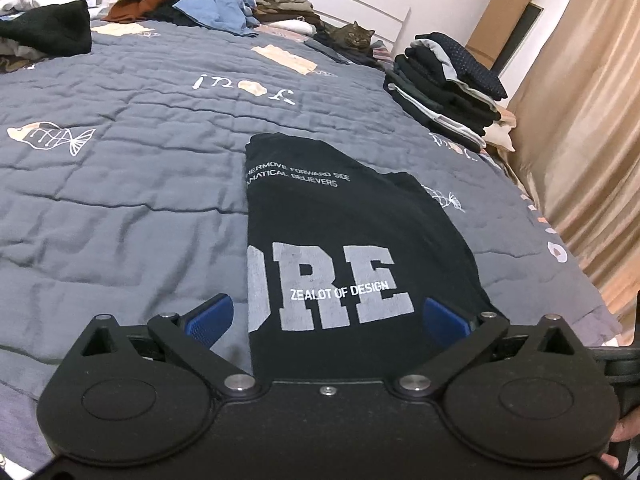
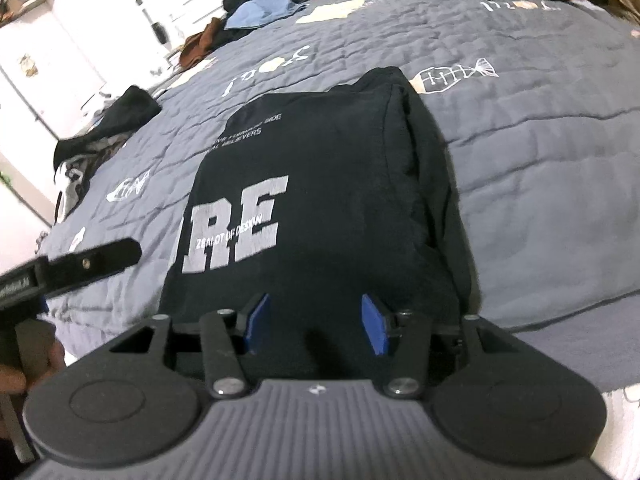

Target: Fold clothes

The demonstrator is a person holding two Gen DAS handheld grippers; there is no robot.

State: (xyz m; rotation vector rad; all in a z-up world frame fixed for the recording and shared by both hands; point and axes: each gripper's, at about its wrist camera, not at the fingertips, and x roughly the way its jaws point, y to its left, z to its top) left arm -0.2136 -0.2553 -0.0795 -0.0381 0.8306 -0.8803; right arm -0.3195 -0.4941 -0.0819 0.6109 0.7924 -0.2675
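Black T-shirt, folded to a narrow rectangle with grey block letters "RE" and small white print, lies flat on the bed's grey quilted bedspread, a soft puckered cotton with stitched fish outlines. Left gripper hangs over the shirt's near edge, blue ribbed pads spread wide and holding nothing; right gripper likewise stands parted over the near hem, empty. Folded dark stack sits at the bed's far right edge, loose clothes heap by the headboard, tabby cat between them.
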